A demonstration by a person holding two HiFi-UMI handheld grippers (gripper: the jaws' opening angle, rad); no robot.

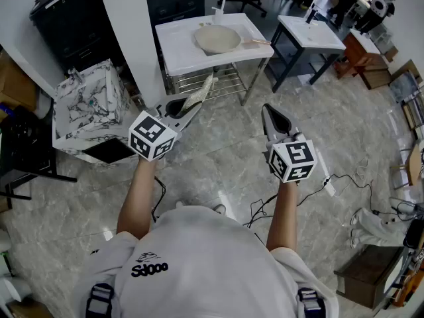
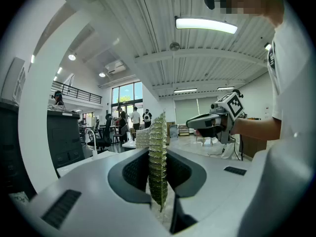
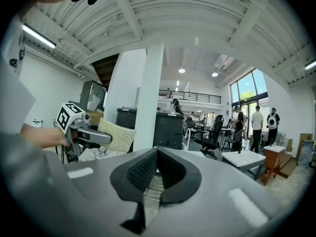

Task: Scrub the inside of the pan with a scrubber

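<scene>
Both bare forearms reach forward from the torso, the left arm and the right arm roughly side by side. The left gripper angles toward the right, its jaws clamped on a scrubber held edge-on. The right gripper points ahead, its jaws together with nothing between them.

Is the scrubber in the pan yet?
No: the pale yellow-green mesh scrubber is clamped in the left gripper above the floor, well apart from the round beige pan on the white sink table.
</scene>
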